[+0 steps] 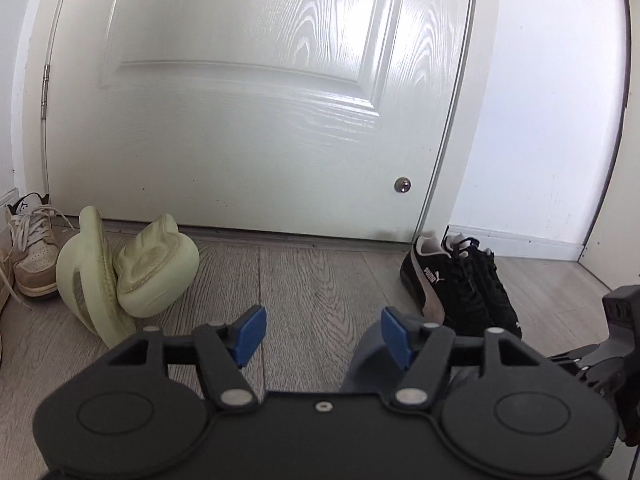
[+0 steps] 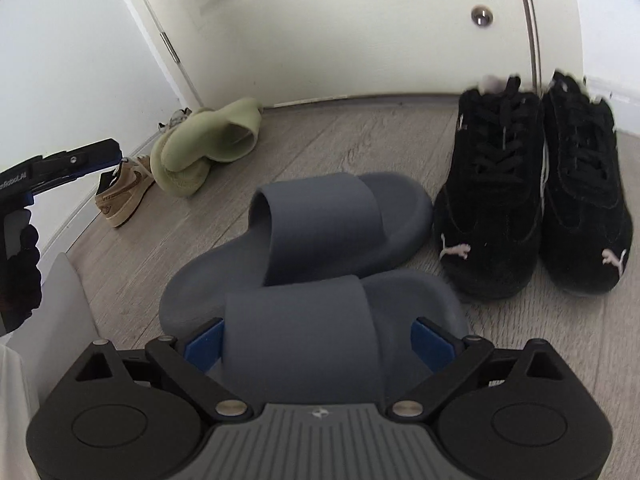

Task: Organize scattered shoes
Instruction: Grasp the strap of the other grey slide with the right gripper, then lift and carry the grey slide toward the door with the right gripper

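2 grey slides (image 2: 320,236) are lying crossed on the floor (image 2: 352,140), the near one's strap sitting between the right gripper's (image 2: 320,344) spread fingers. 2 black sneakers (image 2: 532,200) are standing just beside them, toes outward, near the door (image 1: 248,120). Open floor is separating 2 green slides (image 1: 124,276) and 2 tan sneakers (image 2: 124,192) at the wall. Left gripper (image 1: 320,336) is hovering, fingers spread, empty.

I count two grey slides (image 2: 320,240), two black sneakers (image 2: 532,200), two pale green slippers (image 1: 128,272) and two tan sneakers (image 2: 124,192) on the floor, plus my two grippers.
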Tool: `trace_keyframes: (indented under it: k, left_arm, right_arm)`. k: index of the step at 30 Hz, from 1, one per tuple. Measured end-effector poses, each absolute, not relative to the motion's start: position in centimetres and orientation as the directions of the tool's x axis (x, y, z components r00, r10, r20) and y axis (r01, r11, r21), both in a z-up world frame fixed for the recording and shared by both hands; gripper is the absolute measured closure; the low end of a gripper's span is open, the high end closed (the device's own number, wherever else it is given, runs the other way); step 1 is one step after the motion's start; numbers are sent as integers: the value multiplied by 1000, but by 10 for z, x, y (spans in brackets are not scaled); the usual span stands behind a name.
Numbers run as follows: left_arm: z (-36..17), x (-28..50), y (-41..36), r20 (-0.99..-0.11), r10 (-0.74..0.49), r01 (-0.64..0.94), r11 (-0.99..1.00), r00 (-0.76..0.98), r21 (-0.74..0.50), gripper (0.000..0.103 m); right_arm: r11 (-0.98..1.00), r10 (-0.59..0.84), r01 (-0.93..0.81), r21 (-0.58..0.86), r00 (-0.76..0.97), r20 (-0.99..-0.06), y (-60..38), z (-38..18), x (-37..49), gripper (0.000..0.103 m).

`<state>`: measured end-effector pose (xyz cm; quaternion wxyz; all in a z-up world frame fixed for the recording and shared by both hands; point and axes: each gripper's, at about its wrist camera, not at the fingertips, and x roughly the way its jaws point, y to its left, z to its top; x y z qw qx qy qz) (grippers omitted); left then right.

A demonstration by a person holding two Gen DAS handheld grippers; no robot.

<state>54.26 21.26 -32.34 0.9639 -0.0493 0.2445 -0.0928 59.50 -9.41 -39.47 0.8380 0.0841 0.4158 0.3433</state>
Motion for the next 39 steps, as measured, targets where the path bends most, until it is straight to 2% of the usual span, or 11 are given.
trace_keyframes:
  k: [1, 2, 8, 15, 20, 22, 27, 33, 35, 36, 39]
  left_arm:
    - [-325, 543, 211, -468, -189, 145, 981, 864, -129, 39]
    - [-325, 545, 211, -475, -180, 134, 983, 861, -128, 39]
    - [-320, 541, 218, -456, -173, 110, 981, 873, -162, 39]
    - [-324, 541, 219, -465, -145, 86, 985, 873, -147, 39]
    - [-321, 539, 217, -456, -165, 105, 983, 875, -153, 38]
    - [-321, 538, 216, -456, -162, 108, 984, 875, -143, 38]
    - [-322, 537, 213, -467, -158, 112, 986, 870, -126, 38]
    - [-322, 534, 205, -468, -158, 129, 987, 870, -93, 38]
    - [-322, 532, 201, -471, -156, 134, 988, 868, -80, 38]
    - [-323, 532, 200, -472, -156, 137, 988, 868, -75, 38]
    - [-322, 528, 197, -475, -160, 145, 987, 865, -67, 38]
  right_arm:
    - [751, 649, -493, 439, 431, -627, -93, -396, 590, 12]
    - [752, 653, -481, 451, 444, -614, -92, -398, 586, 24]
    - [822, 545, -262, 506, 621, -563, -77, -408, 534, 25]
    - [896, 156, 124, 426, 810, -566, -57, -397, 491, 25]
    - [810, -100, 405, 424, 808, -581, -88, -397, 476, 23]
    - [764, -81, 434, 477, 798, -597, -105, -404, 471, 23]
    - [686, 142, 328, 650, 815, -562, -147, -422, 461, 17]
    - [483, 298, 261, 836, 848, -438, -181, -440, 449, 19]
    - [528, 269, 282, 801, 839, -473, -174, -437, 448, 35]
    - [543, 254, 293, 787, 836, -486, -171, -436, 447, 35]
    - [491, 268, 299, 818, 842, -469, -168, -439, 440, 53]
